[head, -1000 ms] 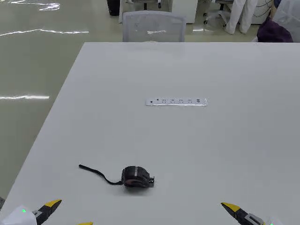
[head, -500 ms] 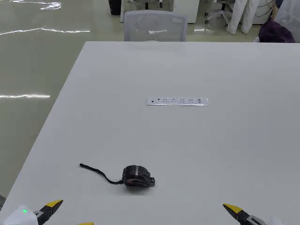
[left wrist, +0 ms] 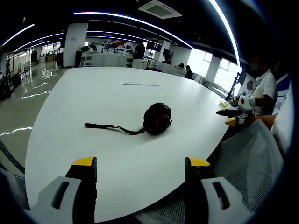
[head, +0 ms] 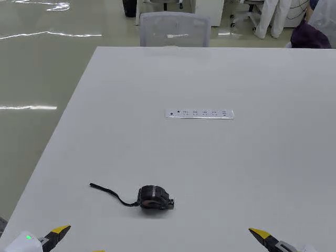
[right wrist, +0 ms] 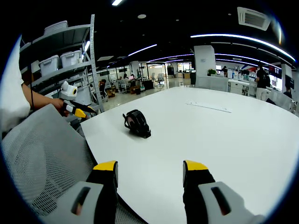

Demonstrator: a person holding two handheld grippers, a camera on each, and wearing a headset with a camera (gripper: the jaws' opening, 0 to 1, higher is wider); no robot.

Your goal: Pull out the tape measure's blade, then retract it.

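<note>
A black tape measure (head: 154, 198) lies near the front of the white table (head: 210, 157), its blade drawn in. Its thin black wrist strap (head: 107, 191) trails off to the left. My left gripper (left wrist: 141, 163) is open and empty, held short of the table edge with the tape measure (left wrist: 157, 118) ahead of it. My right gripper (right wrist: 151, 166) is open and empty too, and faces the tape measure (right wrist: 137, 123) from the other side. In the head view both yellow-tipped grippers sit at the bottom edge, left (head: 59, 230) and right (head: 258, 232), apart from the tape measure.
A flat white power strip (head: 199, 113) lies mid-table. A grey mesh chair (head: 174, 29) stands at the far edge, with people (head: 268, 16) beyond it. Grey mesh (right wrist: 42, 158) lies under the grippers. Shelving with bins (right wrist: 60, 60) rises on the left of the right gripper view.
</note>
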